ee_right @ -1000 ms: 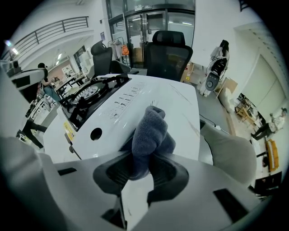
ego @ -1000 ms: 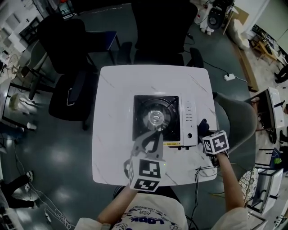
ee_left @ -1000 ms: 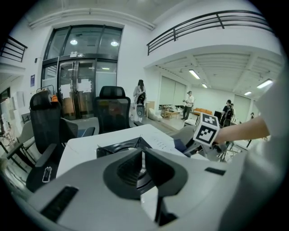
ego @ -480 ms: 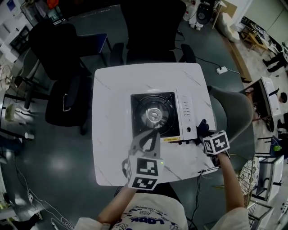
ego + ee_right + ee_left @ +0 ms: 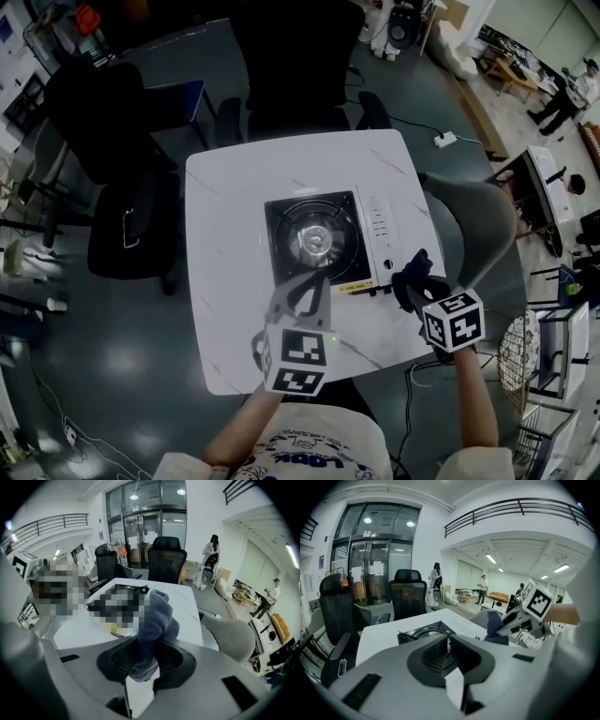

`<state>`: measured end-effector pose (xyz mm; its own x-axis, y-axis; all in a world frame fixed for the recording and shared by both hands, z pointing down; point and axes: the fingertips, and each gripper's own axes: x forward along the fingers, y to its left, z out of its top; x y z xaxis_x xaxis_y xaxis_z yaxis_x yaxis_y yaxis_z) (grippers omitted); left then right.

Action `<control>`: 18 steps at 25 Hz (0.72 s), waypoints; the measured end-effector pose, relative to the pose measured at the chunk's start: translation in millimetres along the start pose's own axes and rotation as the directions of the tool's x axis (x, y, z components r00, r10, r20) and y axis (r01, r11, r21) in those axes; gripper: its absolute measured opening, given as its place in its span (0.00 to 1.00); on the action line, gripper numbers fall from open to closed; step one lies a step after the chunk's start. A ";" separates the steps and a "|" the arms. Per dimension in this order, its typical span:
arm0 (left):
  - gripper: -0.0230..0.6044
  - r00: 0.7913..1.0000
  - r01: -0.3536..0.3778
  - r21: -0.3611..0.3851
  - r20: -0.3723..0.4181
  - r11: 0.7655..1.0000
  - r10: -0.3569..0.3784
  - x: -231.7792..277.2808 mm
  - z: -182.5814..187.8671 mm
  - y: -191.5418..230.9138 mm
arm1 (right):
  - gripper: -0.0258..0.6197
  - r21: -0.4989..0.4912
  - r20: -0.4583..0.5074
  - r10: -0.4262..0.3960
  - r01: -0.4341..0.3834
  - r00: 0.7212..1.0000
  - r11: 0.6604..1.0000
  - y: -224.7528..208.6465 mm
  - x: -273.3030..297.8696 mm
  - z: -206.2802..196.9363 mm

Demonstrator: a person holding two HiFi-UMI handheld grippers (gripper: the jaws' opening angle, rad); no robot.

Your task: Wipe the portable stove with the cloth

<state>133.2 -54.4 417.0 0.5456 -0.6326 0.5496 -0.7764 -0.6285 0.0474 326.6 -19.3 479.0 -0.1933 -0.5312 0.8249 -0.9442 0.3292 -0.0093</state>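
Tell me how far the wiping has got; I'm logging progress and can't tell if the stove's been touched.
Done: the dark blue fleecy cloth is clamped in the right gripper. In hand: it sits beside the front right corner of the black-and-white portable stove, apart from it. The left gripper, shut and empty, points at the stove's front edge. Left: all the wiping.
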 end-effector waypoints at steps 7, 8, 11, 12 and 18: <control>0.09 1.000 0.012 0.007 0.008 1.000 -0.012 -12.8 -2.5 9.8 | 0.21 -0.062 0.009 0.142 -0.141 0.990 0.988 87.7 12.4 9.0; 0.09 1.000 0.012 0.007 0.009 1.000 -0.012 -14.9 -3.4 11.8 | 0.21 -0.067 0.005 0.152 -0.151 0.988 0.986 96.6 16.3 8.0; 0.09 1.000 0.008 0.007 0.008 1.000 -0.008 -20.4 -6.2 17.7 | 0.21 -0.085 -0.006 0.173 -0.173 0.985 0.981 116.6 28.2 5.4; 0.09 1.000 0.005 0.005 0.006 1.000 -0.005 -22.0 -7.8 19.7 | 0.21 -0.091 -0.011 0.176 -0.176 0.984 0.980 121.6 32.4 4.1; 0.09 1.000 -0.010 -0.010 -0.008 1.000 0.010 -29.2 -17.9 29.8 | 0.21 -0.151 -0.060 0.155 -0.162 0.986 0.975 138.6 55.9 -4.6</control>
<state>88.4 -46.5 417.3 0.5353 -0.6355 0.5564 -0.7849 -0.6177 0.0497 186.2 0.2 526.4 -0.3208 -0.4258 0.8461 -0.8491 0.5251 -0.0577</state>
